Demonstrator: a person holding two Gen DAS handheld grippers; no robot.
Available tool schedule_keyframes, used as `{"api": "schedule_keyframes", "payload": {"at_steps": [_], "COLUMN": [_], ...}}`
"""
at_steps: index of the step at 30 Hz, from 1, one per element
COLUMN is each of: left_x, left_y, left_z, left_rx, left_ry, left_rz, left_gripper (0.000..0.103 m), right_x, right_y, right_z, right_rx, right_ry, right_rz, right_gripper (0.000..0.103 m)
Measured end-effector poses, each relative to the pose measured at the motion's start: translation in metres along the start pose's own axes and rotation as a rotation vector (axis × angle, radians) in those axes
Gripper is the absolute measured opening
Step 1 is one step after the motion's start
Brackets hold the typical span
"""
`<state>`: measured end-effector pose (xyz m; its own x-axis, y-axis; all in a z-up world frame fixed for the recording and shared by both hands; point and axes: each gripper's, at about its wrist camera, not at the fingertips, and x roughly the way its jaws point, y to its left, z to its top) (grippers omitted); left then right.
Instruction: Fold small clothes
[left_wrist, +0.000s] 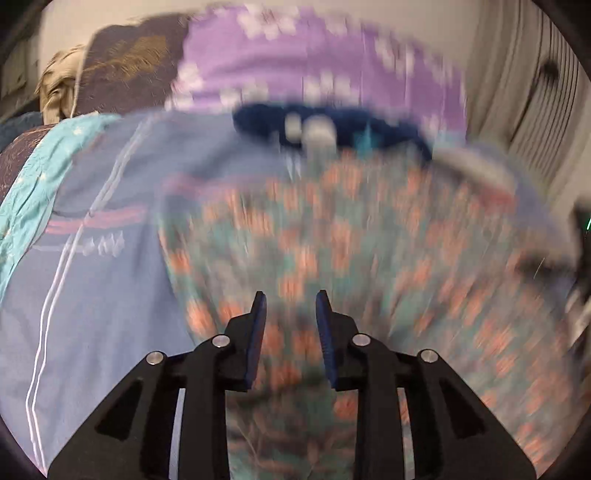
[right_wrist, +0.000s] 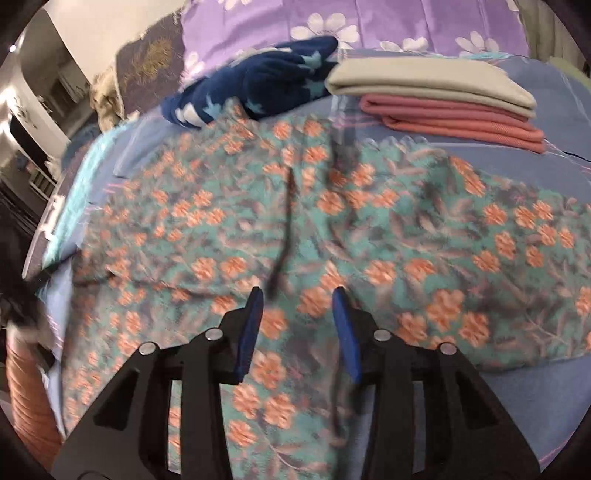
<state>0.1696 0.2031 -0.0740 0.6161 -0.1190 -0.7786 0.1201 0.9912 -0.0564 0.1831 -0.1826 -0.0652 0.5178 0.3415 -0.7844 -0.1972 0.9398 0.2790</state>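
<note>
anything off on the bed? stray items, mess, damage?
One oddity: a thin dark cord trails across the floral garment, ending near the right gripper; what it belongs to is unclear. The navy star-print piece lies crumpled, unfolded, beside the neat folded stack. No damage or spills.

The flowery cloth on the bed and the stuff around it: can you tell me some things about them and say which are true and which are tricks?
1. The flowery cloth is teal with orange flowers. True.
2. The beige cloth lies under the pink cloth. False: the beige one lies on top of the pink one.
3. The right gripper is squeezing the flowery cloth. False: its jaws stand apart with nothing pinched between them.
4. A navy cloth with stars lies beyond the flowery cloth. True.
5. The pillow is green. False: it is purple with white flowers.
</note>
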Motion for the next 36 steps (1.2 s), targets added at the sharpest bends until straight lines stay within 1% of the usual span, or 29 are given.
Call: {"api": "schedule_keyframes", "payload": {"at_steps": [1, 2, 3, 4, 5, 6, 8, 9, 10, 11, 12, 13, 15, 16, 17, 18, 20, 22, 23, 24, 26, 28, 29, 30, 31, 32, 33, 35, 36], "left_x": [0.011, 0.008, 0.006, 0.005, 0.004, 0.005, 0.006, 0.004, 0.006, 0.007, 0.008, 0.007, 0.004, 0.000, -0.007, -0.012, -0.026, -0.032, -0.032, -0.030, -0.020, 0.002, 0.015, 0.028, 0.043, 0.046, 0.044, 0.042, 0.042], "left_y": [-0.005, -0.007, -0.007, -0.006, -0.006, -0.008, -0.012, -0.012, -0.011, -0.011, -0.011, -0.011, -0.015, -0.020, -0.028, -0.036, -0.065, -0.088, -0.103, -0.111, -0.128, -0.141, -0.144, -0.145, -0.146, -0.148, -0.150, -0.151, -0.151], "left_z": [-0.010, -0.014, -0.013, -0.011, -0.011, -0.012, -0.012, -0.013, -0.011, -0.011, -0.010, -0.009, -0.007, -0.004, -0.002, 0.000, 0.008, 0.013, 0.016, 0.019, 0.022, 0.026, 0.025, 0.022, 0.017, 0.013, 0.012, 0.011, 0.010], "left_rx": [0.040, 0.053, 0.048, 0.038, 0.035, 0.052, 0.081, 0.085, 0.084, 0.080, 0.073, 0.061, 0.026, 0.021, 0.024, 0.033, 0.086, 0.133, 0.154, 0.161, 0.168, 0.143, 0.124, 0.110, 0.098, 0.101, 0.108, 0.111, 0.111], "left_ry": [0.014, -0.023, -0.019, -0.009, -0.001, 0.003, 0.001, 0.001, 0.002, 0.001, 0.002, 0.004, 0.013, 0.006, -0.018, -0.036, -0.082, -0.106, -0.111, -0.111, -0.106, -0.063, -0.026, 0.014, 0.056, 0.028, 0.019, 0.022, 0.019], "left_rz": [0.056, 0.066, 0.069, 0.075, 0.081, 0.093, 0.114, 0.127, 0.130, 0.130, 0.131, 0.136, 0.148, 0.137, 0.109, 0.087, 0.030, -0.008, -0.031, -0.047, -0.075, -0.108, -0.128, -0.139, -0.131, -0.125, -0.123, -0.120, -0.121], "left_gripper": [0.031, 0.031, 0.031, 0.033, 0.033, 0.034, 0.036, 0.036, 0.036, 0.037, 0.036, 0.036, 0.035, 0.035, 0.035, 0.035, 0.035, 0.038, 0.041, 0.044, 0.045, 0.045, 0.045, 0.045, 0.047, 0.050, 0.051, 0.051, 0.051], "right_x": [0.001, 0.005, 0.013, 0.023, 0.033, 0.040, 0.036, 0.031, 0.027, 0.023, 0.015, 0.007, -0.020, -0.040, -0.055, -0.075, -0.105, -0.144, -0.154, -0.172, -0.188, -0.194, -0.194, -0.192, -0.184, -0.182, -0.181, -0.180, -0.176], "right_y": [0.004, 0.008, 0.013, 0.015, 0.019, 0.023, 0.027, 0.022, 0.016, 0.007, -0.005, -0.013, -0.029, -0.042, -0.054, -0.079, -0.120, -0.180, -0.199, -0.227, -0.257, -0.280, -0.288, -0.296, -0.305, -0.310, -0.311, -0.319, -0.319], "right_z": [0.003, 0.007, 0.010, 0.012, 0.015, 0.013, 0.014, 0.013, 0.011, 0.010, 0.007, 0.004, -0.006, -0.014, -0.021, -0.031, -0.046, -0.073, -0.080, -0.097, -0.117, -0.135, -0.142, -0.146, -0.150, -0.151, -0.151, -0.145, -0.139], "right_rx": [-0.007, -0.011, -0.012, -0.015, -0.021, -0.056, -0.119, -0.126, -0.119, -0.088, -0.025, 0.007, 0.047, 0.072, 0.102, 0.166, 0.289, 0.492, 0.557, 0.659, 0.777, 0.872, 0.909, 0.945, 0.983, 0.999, 1.007, 1.016, 1.013], "right_ry": [-0.008, -0.006, 0.010, 0.041, 0.056, 0.043, 0.009, -0.009, -0.013, -0.007, -0.004, -0.011, -0.074, -0.130, -0.165, -0.211, -0.271, -0.353, -0.379, -0.420, -0.454, -0.477, -0.481, -0.482, -0.495, -0.515, -0.535, -0.567, -0.572], "right_rz": [0.021, 0.040, 0.062, 0.057, 0.031, -0.073, -0.172, -0.256, -0.250, -0.200, -0.130, -0.100, -0.089, -0.094, -0.105, -0.130, -0.162, -0.199, -0.205, -0.205, -0.196, -0.180, -0.170, -0.151, -0.095, -0.067, -0.054, -0.038, -0.036], "right_gripper": [0.041, 0.041, 0.048, 0.052, 0.046, 0.014, 0.000, 0.000, 0.000, 0.000, 0.000, 0.000, 0.002, 0.005, 0.014, 0.018, 0.020, 0.021, 0.021, 0.022, 0.024, 0.031, 0.037, 0.042, 0.042, 0.042, 0.042, 0.042, 0.035]}}
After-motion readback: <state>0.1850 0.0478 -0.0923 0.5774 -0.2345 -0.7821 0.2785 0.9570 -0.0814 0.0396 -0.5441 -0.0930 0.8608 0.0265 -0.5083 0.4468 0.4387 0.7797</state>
